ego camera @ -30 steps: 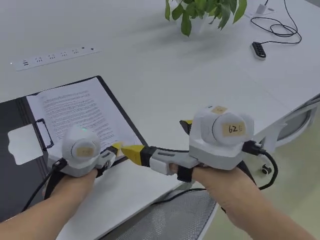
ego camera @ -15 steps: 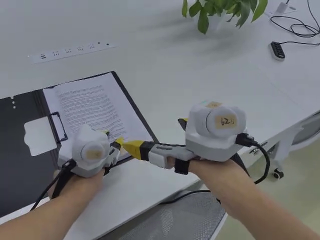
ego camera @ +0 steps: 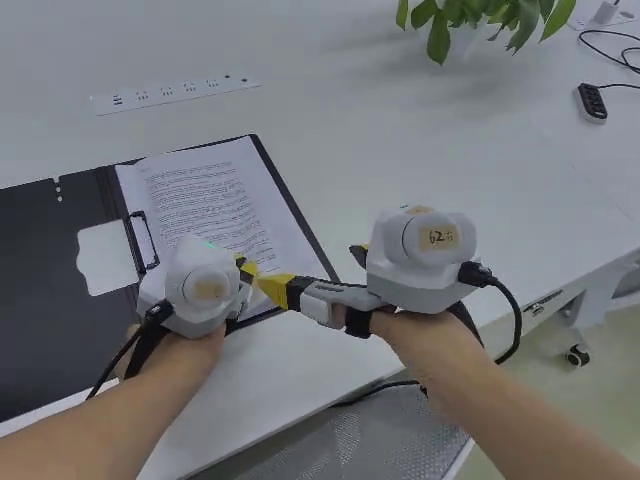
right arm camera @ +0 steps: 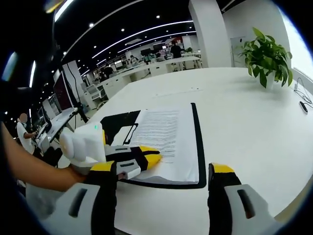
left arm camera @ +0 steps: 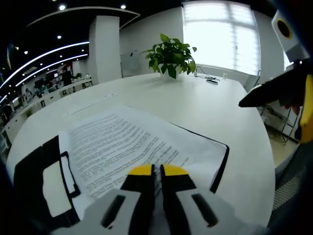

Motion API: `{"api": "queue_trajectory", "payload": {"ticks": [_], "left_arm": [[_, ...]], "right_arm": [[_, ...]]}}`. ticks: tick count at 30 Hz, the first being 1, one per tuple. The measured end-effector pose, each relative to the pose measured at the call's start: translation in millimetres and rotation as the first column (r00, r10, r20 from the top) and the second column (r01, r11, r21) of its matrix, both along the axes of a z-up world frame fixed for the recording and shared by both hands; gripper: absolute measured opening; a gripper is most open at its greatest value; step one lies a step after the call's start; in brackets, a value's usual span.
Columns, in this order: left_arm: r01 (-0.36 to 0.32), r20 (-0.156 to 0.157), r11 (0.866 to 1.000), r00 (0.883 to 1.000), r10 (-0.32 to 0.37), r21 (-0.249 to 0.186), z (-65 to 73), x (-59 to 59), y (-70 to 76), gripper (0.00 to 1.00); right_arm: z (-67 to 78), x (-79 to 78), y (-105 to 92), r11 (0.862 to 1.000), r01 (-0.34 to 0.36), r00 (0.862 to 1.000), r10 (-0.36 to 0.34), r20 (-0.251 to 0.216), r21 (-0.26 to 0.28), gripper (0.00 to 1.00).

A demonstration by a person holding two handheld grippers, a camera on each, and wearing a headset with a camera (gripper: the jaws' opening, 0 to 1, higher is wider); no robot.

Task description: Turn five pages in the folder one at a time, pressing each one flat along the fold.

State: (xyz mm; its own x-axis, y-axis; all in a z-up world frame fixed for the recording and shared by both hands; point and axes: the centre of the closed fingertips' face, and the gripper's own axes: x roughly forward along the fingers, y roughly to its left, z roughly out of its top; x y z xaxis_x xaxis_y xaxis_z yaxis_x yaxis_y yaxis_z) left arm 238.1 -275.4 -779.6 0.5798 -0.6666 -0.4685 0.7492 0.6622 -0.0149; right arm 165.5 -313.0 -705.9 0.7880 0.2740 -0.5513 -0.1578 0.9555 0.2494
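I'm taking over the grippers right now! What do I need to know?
Left gripper: jaws shut, low over the bottom corner of the printed page; unclear if it pinches paper.
Right gripper: jaws open, empty, beside it.
Folder: open on the white table, page flat on its right half.
Done: no turned page lies on the left half.
Left: likely all five turns, each pressed along the fold.

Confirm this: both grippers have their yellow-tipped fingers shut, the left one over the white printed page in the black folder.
Not both. The right gripper has its fingers wide apart, as the right gripper view shows. The left gripper is shut over the white printed page in the black folder.
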Motion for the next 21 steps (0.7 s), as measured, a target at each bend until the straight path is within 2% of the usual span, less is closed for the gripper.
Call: {"api": "queue_trajectory", "payload": {"ticks": [11, 13, 16, 21], "left_arm": [[-0.016, -0.021, 1.0, 1.0, 0.016, -0.016, 0.4, -0.6, 0.2, 0.02], [-0.018, -0.022, 1.0, 1.0, 0.018, -0.016, 0.2, -0.5, 0.0, 0.02], [-0.022, -0.026, 1.0, 0.999, 0.022, -0.02, 0.1, -0.4, 0.1, 0.03], [-0.027, -0.03, 0.999, 0.999, 0.026, -0.023, 0.0, -0.6, 0.1, 0.03]], "right_arm": [[-35.7, 8.7, -12.9, 0.999, 0.041, 0.998, -0.042, -0.047, -0.012, 0.49], [-41.8, 8.4, -16.3, 0.998, 0.059, 0.996, -0.059, -0.067, -0.003, 0.45], [-46.8, 8.0, -18.8, 0.997, 0.08, 0.993, -0.079, -0.082, 0.012, 0.44], [-46.1, 11.9, -19.1, 0.996, 0.085, 0.994, -0.084, -0.068, 0.014, 0.38]]}}
